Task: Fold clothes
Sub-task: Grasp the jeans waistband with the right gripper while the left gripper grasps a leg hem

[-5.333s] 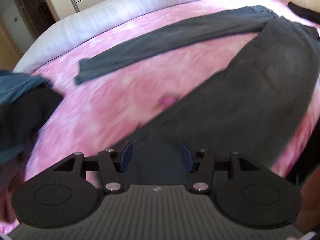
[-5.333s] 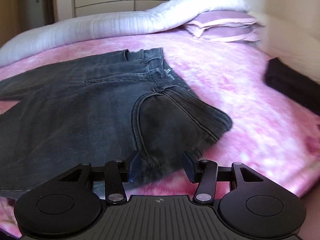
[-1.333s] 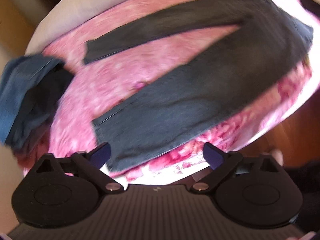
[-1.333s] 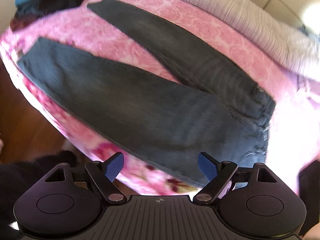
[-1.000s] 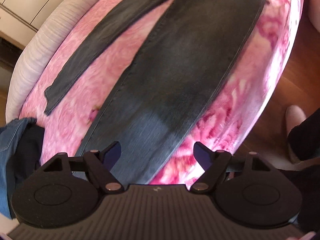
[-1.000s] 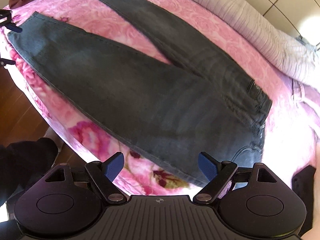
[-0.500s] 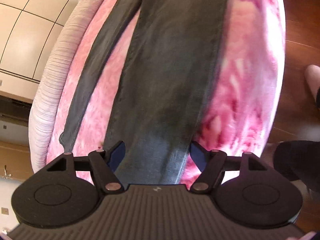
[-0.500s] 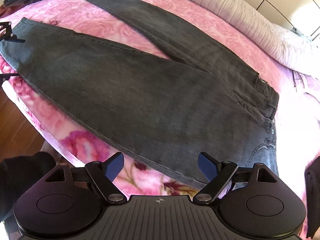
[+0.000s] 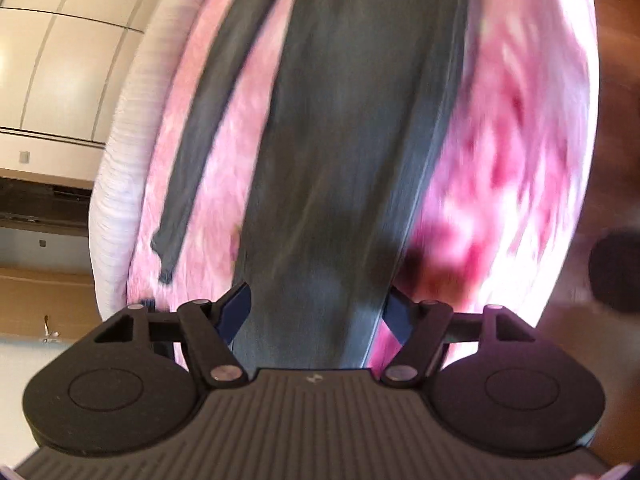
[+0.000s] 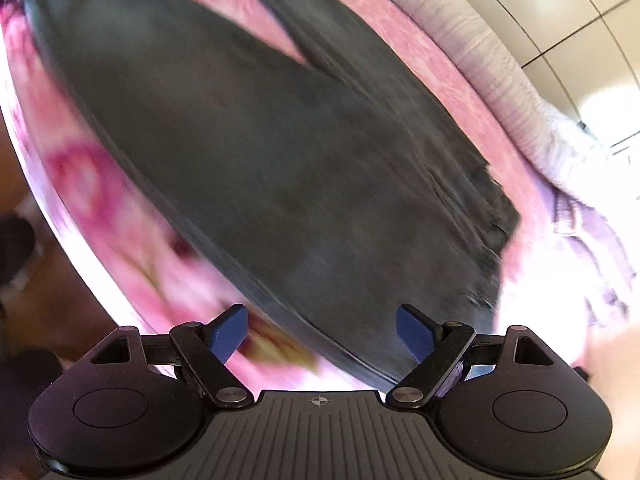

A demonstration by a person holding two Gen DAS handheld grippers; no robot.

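The left gripper point(image 9: 318, 312) hovers low over the hem end of the near leg of the jeans point(image 9: 340, 160), its jaws spread wide, straddling that leg. The right gripper point(image 10: 322, 330) hangs above the jeans' waist end, its jaws likewise wide apart and gripping nothing.

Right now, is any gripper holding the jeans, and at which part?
Nothing is held. The left gripper is open astride a leg end of the jeans; the right gripper is open too.

jeans point(image 9: 352, 128) flat on bedspread point(image 9: 512, 128) | rolled duvet point(image 9: 120, 152) along far edge | legs spread apart
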